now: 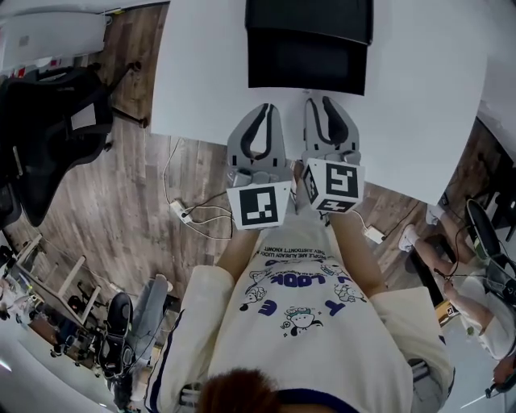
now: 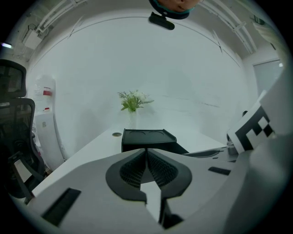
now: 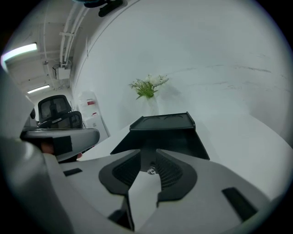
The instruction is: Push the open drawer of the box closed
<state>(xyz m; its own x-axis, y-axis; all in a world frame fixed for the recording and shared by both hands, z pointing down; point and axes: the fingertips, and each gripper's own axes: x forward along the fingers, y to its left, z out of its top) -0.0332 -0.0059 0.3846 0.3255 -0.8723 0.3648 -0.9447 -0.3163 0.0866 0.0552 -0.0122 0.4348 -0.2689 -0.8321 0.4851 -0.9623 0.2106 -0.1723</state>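
Now | box (image 1: 309, 20) drawer (image 1: 305, 68) out | left hand-held gripper (image 2: 147, 151) closed | right hand-held gripper (image 3: 148, 159) parted | neither grips anything

- Box (image 1: 309, 16) on the table (image 1: 419, 97), its drawer (image 1: 306, 68) out toward the person.
- Left gripper (image 1: 264, 113) and right gripper (image 1: 322, 103) side by side before the drawer, over the table's near edge.
- Plant (image 2: 133, 100) behind the box.
- Chair (image 1: 48, 137) on the floor, left of the table.

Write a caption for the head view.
Left gripper and right gripper point at a black box on a white table.
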